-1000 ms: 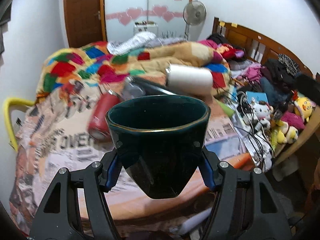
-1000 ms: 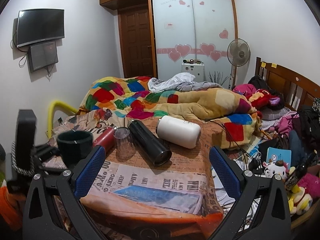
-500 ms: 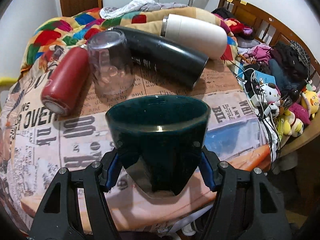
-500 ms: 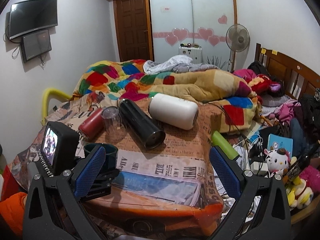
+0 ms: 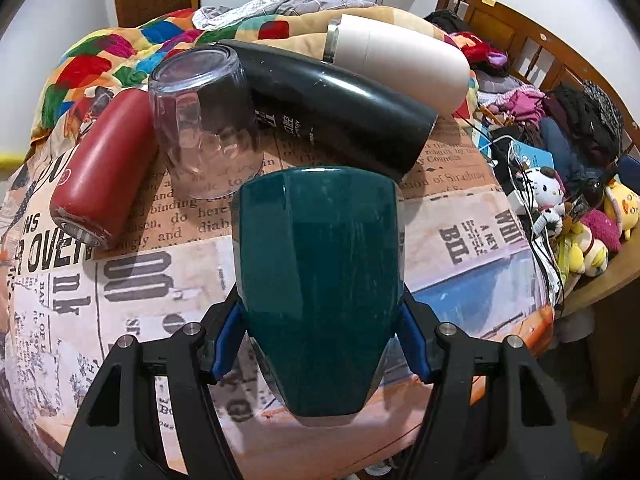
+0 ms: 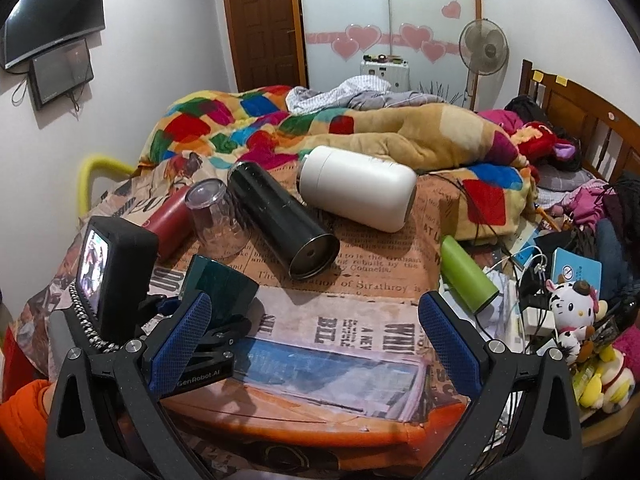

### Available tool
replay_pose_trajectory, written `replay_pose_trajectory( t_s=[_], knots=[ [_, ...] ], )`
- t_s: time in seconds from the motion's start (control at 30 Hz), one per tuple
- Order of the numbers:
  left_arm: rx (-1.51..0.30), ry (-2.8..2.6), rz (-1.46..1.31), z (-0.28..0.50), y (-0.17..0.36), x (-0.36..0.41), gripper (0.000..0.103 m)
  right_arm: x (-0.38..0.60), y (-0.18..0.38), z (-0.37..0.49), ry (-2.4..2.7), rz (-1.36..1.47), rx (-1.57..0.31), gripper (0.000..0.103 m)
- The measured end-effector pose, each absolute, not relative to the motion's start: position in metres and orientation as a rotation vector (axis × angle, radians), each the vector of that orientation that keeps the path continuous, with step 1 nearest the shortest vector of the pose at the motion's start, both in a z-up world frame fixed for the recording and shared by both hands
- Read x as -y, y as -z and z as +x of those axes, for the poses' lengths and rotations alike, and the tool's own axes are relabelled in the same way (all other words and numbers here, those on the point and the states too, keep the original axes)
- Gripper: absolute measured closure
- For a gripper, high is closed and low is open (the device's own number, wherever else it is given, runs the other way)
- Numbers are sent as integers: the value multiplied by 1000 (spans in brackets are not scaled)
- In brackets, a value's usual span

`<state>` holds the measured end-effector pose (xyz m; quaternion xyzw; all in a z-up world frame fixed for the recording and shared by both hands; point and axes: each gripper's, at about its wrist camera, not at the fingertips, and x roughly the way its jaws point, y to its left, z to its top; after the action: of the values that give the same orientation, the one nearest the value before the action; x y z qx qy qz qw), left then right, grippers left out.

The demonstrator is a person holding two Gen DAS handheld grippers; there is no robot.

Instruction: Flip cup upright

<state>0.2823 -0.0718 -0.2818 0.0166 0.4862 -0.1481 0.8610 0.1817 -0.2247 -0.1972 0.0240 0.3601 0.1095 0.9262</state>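
My left gripper [image 5: 318,344] is shut on a dark green cup [image 5: 318,276] and holds it over the newspaper-print table cover [image 5: 460,240]. In the left wrist view I see the cup's outer wall, its mouth pointing away, the cup tilted forward and down. The cup also shows in the right wrist view [image 6: 218,286], at the left, held by the left gripper under its camera. My right gripper [image 6: 312,336] is open and empty above the front of the table.
Behind the cup, an upturned clear glass [image 5: 204,128] stands beside a red flask [image 5: 104,168], a black flask [image 5: 340,116] and a white flask [image 5: 400,64], all lying down. A green bottle [image 6: 468,276] lies at the right edge. Bedding behind; toys and cables at right.
The left gripper has tipped the cup forward: its open mouth faced me before, now only its outer wall shows. It has also come closer to the table. The right gripper stayed open and dipped slightly.
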Motion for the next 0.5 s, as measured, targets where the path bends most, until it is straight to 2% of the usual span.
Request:
replay_pose_trajectory(
  t_s=[0.27, 0.5],
  knots=[
    [-987, 335, 14, 264, 260, 58, 34, 216, 196, 191, -268, 98, -781, 0],
    [-906, 232, 2, 231, 236, 7, 33, 199, 207, 205, -315, 135, -856, 0]
  ],
)
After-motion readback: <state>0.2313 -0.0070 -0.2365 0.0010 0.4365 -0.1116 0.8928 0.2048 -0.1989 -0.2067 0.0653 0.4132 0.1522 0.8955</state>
